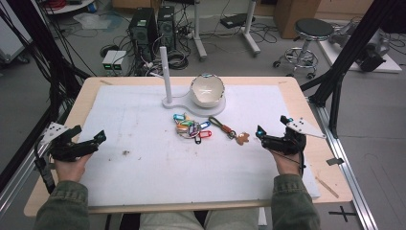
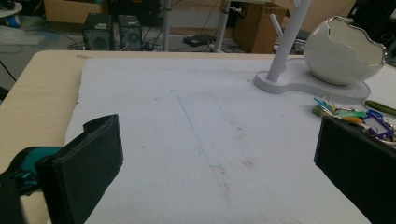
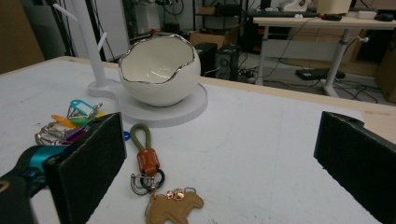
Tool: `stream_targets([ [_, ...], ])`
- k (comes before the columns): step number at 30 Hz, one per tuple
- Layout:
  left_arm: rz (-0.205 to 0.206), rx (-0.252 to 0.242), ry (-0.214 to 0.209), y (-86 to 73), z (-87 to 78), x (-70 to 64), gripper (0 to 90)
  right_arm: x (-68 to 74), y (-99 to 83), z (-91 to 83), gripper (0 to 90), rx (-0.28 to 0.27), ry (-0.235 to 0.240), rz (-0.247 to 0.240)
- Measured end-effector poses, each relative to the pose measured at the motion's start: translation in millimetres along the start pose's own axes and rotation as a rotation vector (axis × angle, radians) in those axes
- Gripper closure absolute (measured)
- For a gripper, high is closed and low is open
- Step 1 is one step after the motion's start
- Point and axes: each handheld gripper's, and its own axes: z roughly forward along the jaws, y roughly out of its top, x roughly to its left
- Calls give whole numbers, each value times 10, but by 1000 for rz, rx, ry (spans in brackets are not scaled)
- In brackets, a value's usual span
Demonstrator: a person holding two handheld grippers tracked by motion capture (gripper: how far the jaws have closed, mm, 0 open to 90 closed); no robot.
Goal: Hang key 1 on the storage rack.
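My right gripper (image 1: 274, 139) sits on the right side of the desk (image 1: 306, 100), and its jaws are wide apart with nothing in them. Just in front of it lies the green cord keychain with a brown leather bear (image 3: 154, 182). The keychain's long line runs from the bear, close to my jaws, up toward the white eggshell-shaped bowl (image 3: 159, 74) on its white stand (image 1: 210, 109). The bunch of bright plastic key tags (image 1: 191, 127) lies a bit more to the left. My left gripper (image 1: 88, 143) is well apart on the left, jaws open and empty too, so I think my right hand is the nearer one
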Motion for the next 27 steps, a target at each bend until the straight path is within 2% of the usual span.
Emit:
stream_targets([
  [8,-18,-4,-3,-7,-26,13,17,-12,43,-10,14,4,6,10],
  [11,-29,-5,-11,-14,-34,16,17,-19,57,5,15,25,13,20],
  [15,-20,4,-11,-16,-31,22,17,-41,71,22,15,45,16,42],
  [19,-26,-6,-8,-12,-52,23,17,-75,92,61,15,79,40,61],
  [27,-30,-18,5,-8,-74,30,17,-17,193,229,15,145,78,8],
])
